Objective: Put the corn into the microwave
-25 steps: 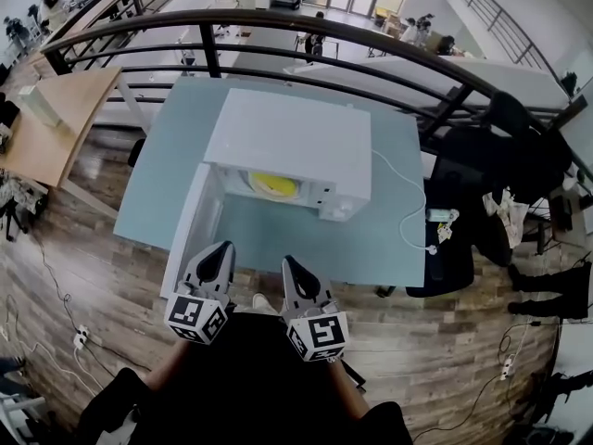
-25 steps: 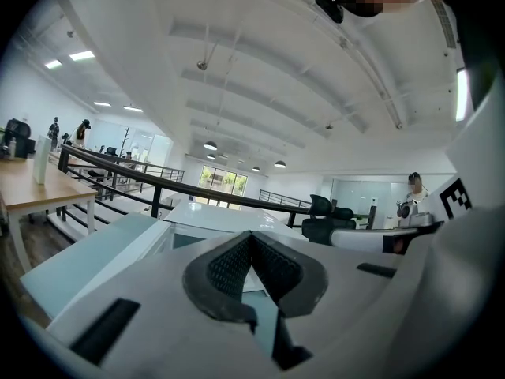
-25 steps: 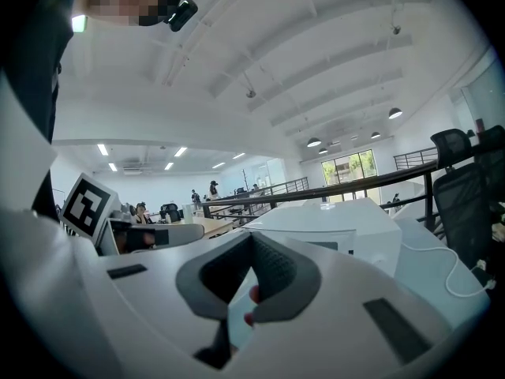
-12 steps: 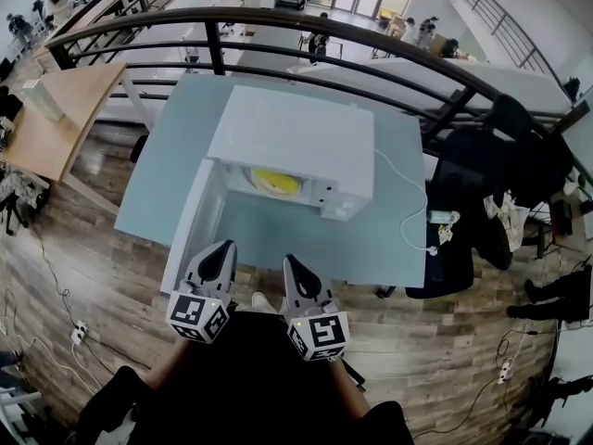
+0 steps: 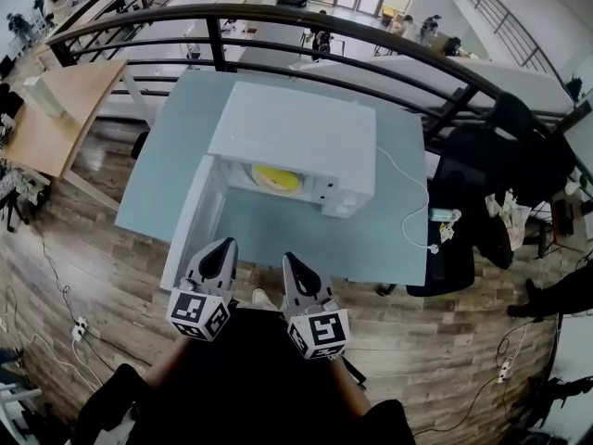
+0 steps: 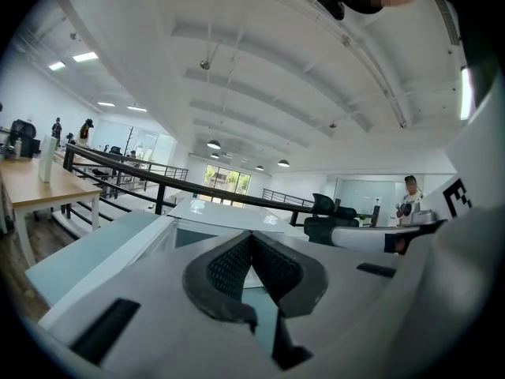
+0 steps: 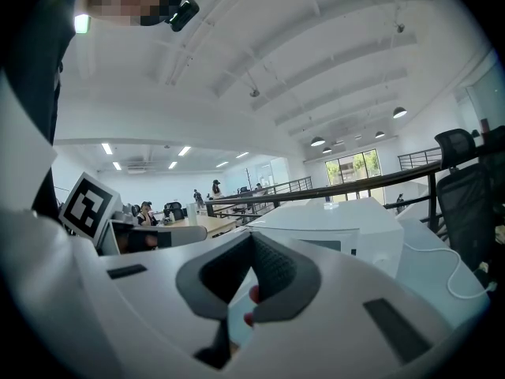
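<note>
Both tools are parked low by my body, short of the counter point(image 5: 306, 235). Left tool point(image 5: 220, 246): jaws fully together, nothing in them. Right tool point(image 5: 289, 260): jaws also together at the tips and holding nothing.

The corn point(image 5: 275, 178) reads as the yellow shape already inside the microwave point(image 5: 296, 137), sitting on the pale turntable. The door point(image 5: 190, 225) hangs open toward me on the left. My read is that placement is done and only closing the door is left.

How I'd do it:
- use the left tool, since it's just beside the door's free edge
- keep the jaws together and push with the tips on the outer face near that edge
- use one steady swing, because the oven looks light enough to slide on the counter
- keep the right tool clear of the cable point(image 5: 408, 202)

View differences:
- only the head view looks into the cavity and shows the corn and the door angle
- the left gripper view point(image 6: 251, 235) and right gripper view point(image 7: 252, 237) are too low for that, but they show the pads meeting
- the right gripper view also shows small red specks in the gap below the tips, which I can't identify
</note>
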{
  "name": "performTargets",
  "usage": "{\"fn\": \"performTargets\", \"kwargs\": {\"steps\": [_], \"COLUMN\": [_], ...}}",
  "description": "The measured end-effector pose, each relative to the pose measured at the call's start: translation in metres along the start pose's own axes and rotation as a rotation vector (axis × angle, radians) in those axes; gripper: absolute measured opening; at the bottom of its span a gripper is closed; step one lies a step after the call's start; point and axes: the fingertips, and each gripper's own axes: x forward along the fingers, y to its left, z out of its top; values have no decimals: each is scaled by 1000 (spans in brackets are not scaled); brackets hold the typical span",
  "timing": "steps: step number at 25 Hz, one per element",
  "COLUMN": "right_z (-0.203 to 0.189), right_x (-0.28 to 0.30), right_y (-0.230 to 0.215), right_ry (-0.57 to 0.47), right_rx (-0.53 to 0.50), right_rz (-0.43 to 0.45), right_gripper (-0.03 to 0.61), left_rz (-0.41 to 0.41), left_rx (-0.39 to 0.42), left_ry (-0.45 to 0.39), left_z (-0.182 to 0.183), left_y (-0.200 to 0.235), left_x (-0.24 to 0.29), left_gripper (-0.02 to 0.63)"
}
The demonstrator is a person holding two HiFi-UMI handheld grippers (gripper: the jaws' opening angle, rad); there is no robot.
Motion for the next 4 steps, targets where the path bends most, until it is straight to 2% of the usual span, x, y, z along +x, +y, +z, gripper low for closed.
{"fn": "performTargets", "kwargs": {"steps": [4], "right_z": [0], "right_x": [3], "right_y": [-1], "right_ry": [5], "right_rx": [-1], "right_rz": [2], "right_gripper": [8], "left_rz": [0], "left_rx": [-1], "left_ry": [4], "left_z": [0], "left_y": [1], "left_x": [3], "left_gripper": [3]}}
